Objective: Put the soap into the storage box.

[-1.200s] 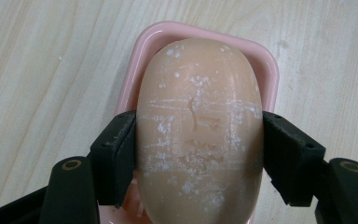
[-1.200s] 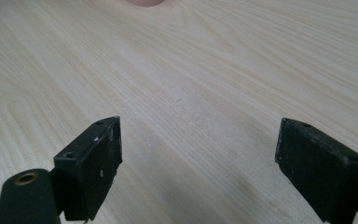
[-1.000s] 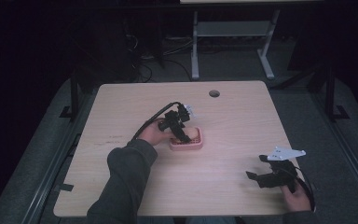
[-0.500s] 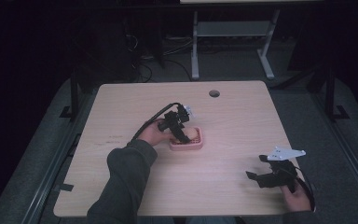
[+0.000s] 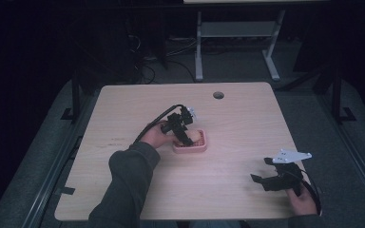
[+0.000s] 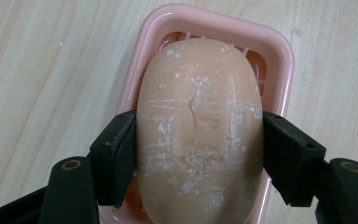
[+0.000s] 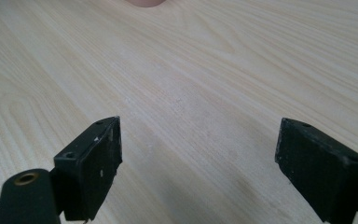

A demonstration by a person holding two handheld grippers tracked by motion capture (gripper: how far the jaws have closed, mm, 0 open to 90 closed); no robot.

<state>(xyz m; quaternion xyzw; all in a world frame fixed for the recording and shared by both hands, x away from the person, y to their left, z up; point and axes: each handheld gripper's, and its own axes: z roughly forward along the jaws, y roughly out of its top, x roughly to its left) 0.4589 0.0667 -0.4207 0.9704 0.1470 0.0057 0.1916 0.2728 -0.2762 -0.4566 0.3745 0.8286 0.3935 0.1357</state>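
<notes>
Over the pink dish (image 6: pixel 279 51), left hand-held gripper (image 6: pixel 199 149) pinches soap (image 6: pixel 200 126); right (image 7: pixel 196 163) spread.

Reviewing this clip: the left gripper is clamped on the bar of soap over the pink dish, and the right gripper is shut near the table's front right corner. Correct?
Not quite. The right gripper is open: the right gripper view shows its jaws wide apart over bare table. The rest holds: the left gripper grips the soap over the pink dish.

High view sat above the table (image 5: pixel 228 185), looking forward and down. Left gripper view stared close down at the soap (image 6: pixel 199 126); right gripper view skimmed bare tabletop, which all shared.
</notes>
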